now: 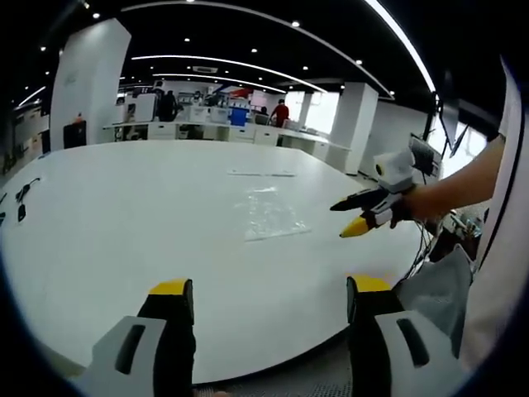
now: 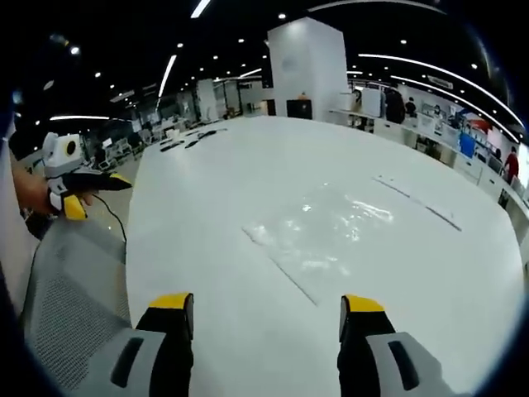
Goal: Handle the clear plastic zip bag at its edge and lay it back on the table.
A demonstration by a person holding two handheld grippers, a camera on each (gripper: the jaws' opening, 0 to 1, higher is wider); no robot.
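The clear plastic zip bag [image 1: 270, 215] lies flat on the white table [image 1: 124, 223], wrinkled and shiny. In the right gripper view the bag [image 2: 326, 231] sits just ahead of my right gripper [image 2: 266, 318], which is open and empty above the table's near part. My left gripper [image 1: 269, 302] is open too, hovering at the table's near edge with nothing between its jaws. The right gripper [image 1: 351, 217] also appears in the left gripper view, held by a hand to the right of the bag. The left gripper [image 2: 95, 194] shows at the left of the right gripper view.
A long thin clear strip [image 1: 261, 174] lies beyond the bag. Dark cables [image 1: 23, 198] rest at the table's far left. A grey mesh chair [image 2: 74, 306] stands by the table edge. Desks and people fill the office behind.
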